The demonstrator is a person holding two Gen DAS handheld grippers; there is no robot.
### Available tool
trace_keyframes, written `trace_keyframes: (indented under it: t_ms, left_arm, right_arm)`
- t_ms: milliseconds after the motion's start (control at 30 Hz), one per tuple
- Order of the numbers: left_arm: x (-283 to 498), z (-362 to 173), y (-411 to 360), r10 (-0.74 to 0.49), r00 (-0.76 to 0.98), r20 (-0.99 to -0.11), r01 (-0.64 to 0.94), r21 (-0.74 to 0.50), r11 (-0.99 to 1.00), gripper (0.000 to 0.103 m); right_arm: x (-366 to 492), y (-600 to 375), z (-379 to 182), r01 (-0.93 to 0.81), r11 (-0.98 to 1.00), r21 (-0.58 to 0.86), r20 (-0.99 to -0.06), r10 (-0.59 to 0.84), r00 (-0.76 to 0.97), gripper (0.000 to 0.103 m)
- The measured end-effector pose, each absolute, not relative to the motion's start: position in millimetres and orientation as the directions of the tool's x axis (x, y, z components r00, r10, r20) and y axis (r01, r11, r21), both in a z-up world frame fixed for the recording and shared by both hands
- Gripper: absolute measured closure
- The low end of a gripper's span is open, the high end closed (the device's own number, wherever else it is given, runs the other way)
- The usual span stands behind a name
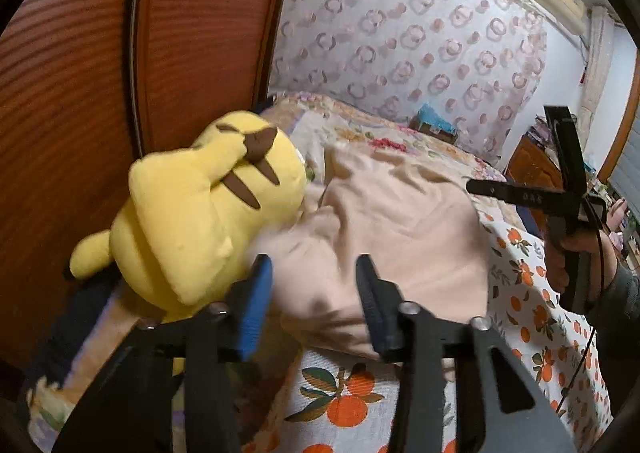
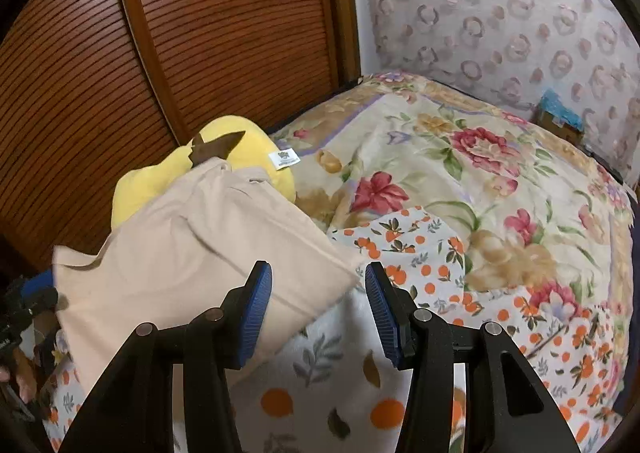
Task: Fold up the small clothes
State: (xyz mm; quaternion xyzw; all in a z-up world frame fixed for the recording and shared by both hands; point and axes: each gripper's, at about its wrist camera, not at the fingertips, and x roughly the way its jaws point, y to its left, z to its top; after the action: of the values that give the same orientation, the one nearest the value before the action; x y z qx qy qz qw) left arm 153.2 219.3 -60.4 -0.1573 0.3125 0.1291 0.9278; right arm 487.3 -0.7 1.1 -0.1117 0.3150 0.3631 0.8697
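A pale pink-beige garment (image 1: 396, 225) lies rumpled on an orange-print cloth (image 1: 344, 401) on the bed. My left gripper (image 1: 314, 273) is open, its blue-padded fingers just above the garment's near edge, holding nothing. In the right wrist view the garment (image 2: 192, 249) lies partly folded and leans against a yellow plush toy (image 2: 256, 151). My right gripper (image 2: 318, 281) is open and empty, its left finger over the garment's right corner. The right gripper also shows in the left wrist view (image 1: 472, 185), held by a hand at the right.
The yellow plush toy (image 1: 200, 209) sits against a brown slatted wardrobe door (image 1: 80, 93) at the left. A floral quilt (image 2: 480, 181) covers the bed beyond the orange-print cloth (image 2: 420, 253). A patterned curtain (image 2: 500, 13) hangs behind. A small box (image 2: 560, 119) stands by the curtain.
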Motion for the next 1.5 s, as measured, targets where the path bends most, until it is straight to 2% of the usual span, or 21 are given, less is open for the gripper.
trace_keyframes:
  t_ms: [33, 100, 133, 167, 267, 433, 567, 867, 1100, 1500]
  left_arm:
    - [151, -57, 219, 0.147, 0.773, -0.617, -0.336, -0.201, 0.920, 0.057]
    - [150, -51, 218, 0.155, 0.772, -0.616, -0.335, -0.188, 0.923, 0.045]
    - [147, -47, 216, 0.143, 0.782, -0.606, -0.321, -0.194, 0.927, 0.023]
    - [146, -45, 214, 0.124, 0.792, -0.598, -0.301, -0.205, 0.932, 0.012]
    - [143, -36, 200, 0.105, 0.800, -0.590, -0.260, -0.184, 0.948, 0.001]
    - [141, -21, 164, 0.052, 0.816, -0.576, -0.164, -0.144, 0.976, 0.001]
    - [137, -8, 130, 0.025, 0.833, -0.553, -0.100, -0.106, 0.989, 0.001]
    - [127, 12, 58, -0.076, 0.868, -0.491, 0.027, -0.107, 0.994, 0.001]
    - [107, 33, 11, -0.121, 0.882, -0.455, 0.097, -0.077, 0.992, 0.001]
    - [58, 71, -27, -0.102, 0.915, -0.390, 0.103, -0.019, 0.994, 0.001]
  right_arm:
    - [485, -2, 4, -0.701, 0.712, 0.039, -0.623, 0.565, 0.540, 0.052]
    - [473, -9, 10, -0.696, 0.717, 0.045, -0.607, 0.572, 0.551, 0.052]
    - [467, -14, 11, -0.694, 0.719, 0.045, -0.597, 0.576, 0.558, 0.052]
    - [458, -19, 14, -0.693, 0.720, 0.045, -0.587, 0.580, 0.565, 0.052]
    - [428, -36, 22, -0.695, 0.718, 0.037, -0.556, 0.592, 0.583, 0.052]
    - [373, -67, 27, -0.676, 0.737, 0.004, -0.511, 0.582, 0.632, 0.052]
    - [329, -98, 22, -0.641, 0.767, 0.014, -0.491, 0.564, 0.664, 0.042]
    - [215, -170, 19, -0.526, 0.850, 0.031, -0.443, 0.483, 0.755, 0.029]
    - [136, -207, 30, -0.412, 0.910, 0.045, -0.379, 0.397, 0.836, 0.028]
    - [8, -220, 47, -0.276, 0.960, 0.052, -0.246, 0.280, 0.928, 0.028]
